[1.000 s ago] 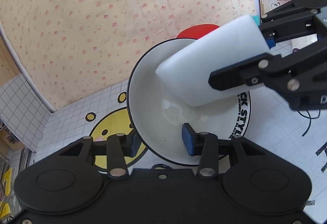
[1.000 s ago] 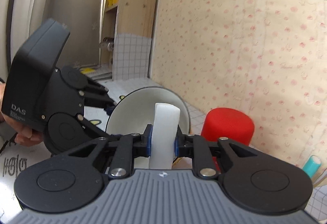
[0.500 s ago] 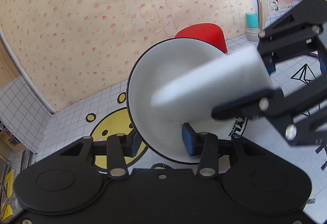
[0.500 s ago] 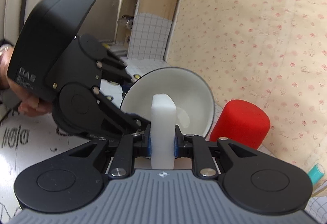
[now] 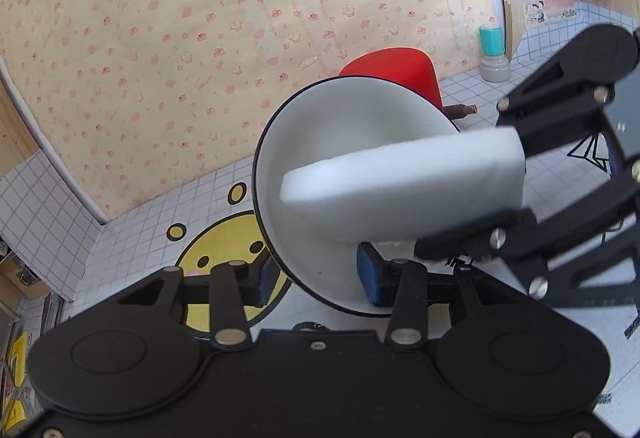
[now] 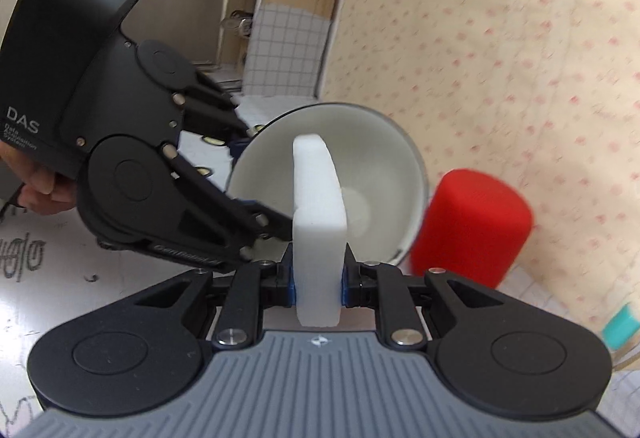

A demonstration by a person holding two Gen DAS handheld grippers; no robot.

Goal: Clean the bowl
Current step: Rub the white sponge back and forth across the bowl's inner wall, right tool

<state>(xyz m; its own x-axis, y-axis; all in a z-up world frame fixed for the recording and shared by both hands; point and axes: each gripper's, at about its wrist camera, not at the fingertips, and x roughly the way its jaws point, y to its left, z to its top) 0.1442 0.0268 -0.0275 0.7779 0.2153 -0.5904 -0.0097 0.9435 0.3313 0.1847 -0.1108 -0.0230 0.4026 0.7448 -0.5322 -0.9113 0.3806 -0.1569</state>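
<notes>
Pink-flowered wallpaper backs a white gridded tabletop (image 5: 132, 238) printed with a yellow smiley face (image 5: 224, 250), and the bowl (image 5: 344, 142) stands tipped on it, its mouth turned toward both cameras.

At the bowl's near rim, the left gripper (image 5: 316, 278) has one blue pad outside the wall and one inside, and its jaws are opening; the pads look clear of the rim, so the bowl seems barely held. The right gripper (image 6: 318, 276) is clenched on a white sponge (image 6: 318, 222), whose far end reaches into the bowl's hollow, close to or against the inner wall. Behind the bowl, just beside it, stands a red cup (image 5: 394, 70); farther off to the right is a teal-capped bottle (image 5: 494, 56).

The risk, as I judge it: with the left grip loosening while the sponge pushes, the tilted bowl could rock flat, slide away, or knock the red cup.
</notes>
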